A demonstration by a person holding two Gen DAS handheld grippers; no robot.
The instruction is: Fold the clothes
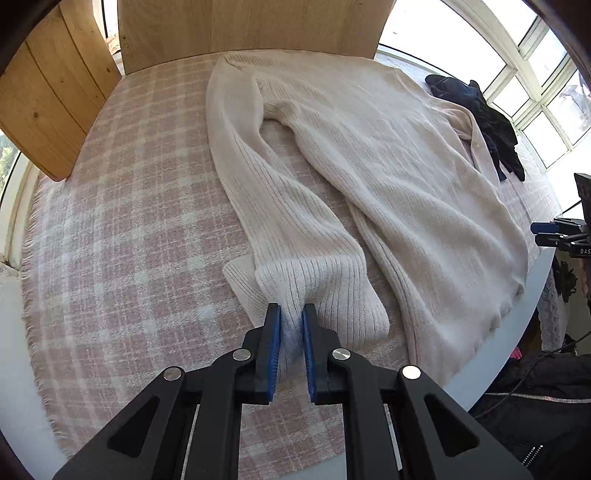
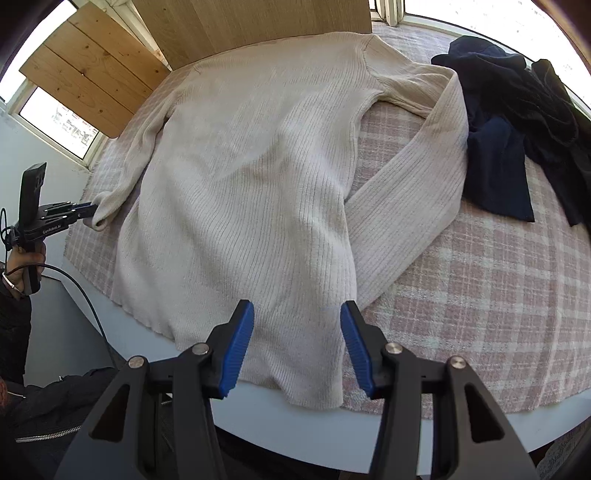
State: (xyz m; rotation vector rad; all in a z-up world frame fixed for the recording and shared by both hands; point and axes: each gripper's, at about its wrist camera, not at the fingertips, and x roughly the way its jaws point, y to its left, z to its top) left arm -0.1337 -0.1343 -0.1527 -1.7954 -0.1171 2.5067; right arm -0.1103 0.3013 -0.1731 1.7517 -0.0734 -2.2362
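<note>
Pink-and-white plaid fringed blanket [image 1: 122, 229] covers the round white table [image 2: 332, 439]. Light wooden chair back [image 1: 251, 26] at 12 o'clock, knotty pine plank panel [image 2: 88, 77] at 10 o'clock. Bright multi-pane window [image 1: 535, 85] at 2 o'clock.

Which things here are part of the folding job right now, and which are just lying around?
In the job:
- cream sweater
- its sleeve cuff, pinched in the left tool
- right tool, open over the hem

Lying about:
- dark clothes pile
- pink checked blanket
- wooden boards

Dark clothes [image 2: 517, 122] cut off rightward
</note>
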